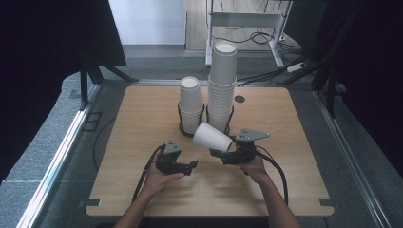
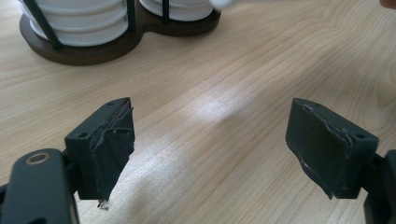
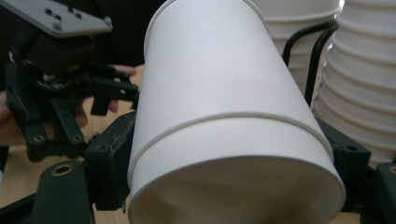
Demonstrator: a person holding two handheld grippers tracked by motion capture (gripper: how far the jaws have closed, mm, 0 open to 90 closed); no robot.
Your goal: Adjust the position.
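The plain, unlabelled paper cup [image 1: 212, 137] sits clamped in the right gripper [image 1: 222, 153]; left gripper [image 1: 190, 166] wide.

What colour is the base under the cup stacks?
Dark brown, the base shows best in the left gripper view.

This looks like a lab or test room set up for recording. A small wooden desk [image 1: 142, 180] stands on grey carpet [image 1: 43, 142], fenced by black curtains [image 1: 47, 38] on both sides and by metal rails [image 1: 62, 147] along the floor. Behind it a white frame of another desk [image 1: 247, 21] stands over loose cables [image 1: 259, 38] and a power strip [image 1: 297, 67], and a person's hands work cabled tools at the desk.
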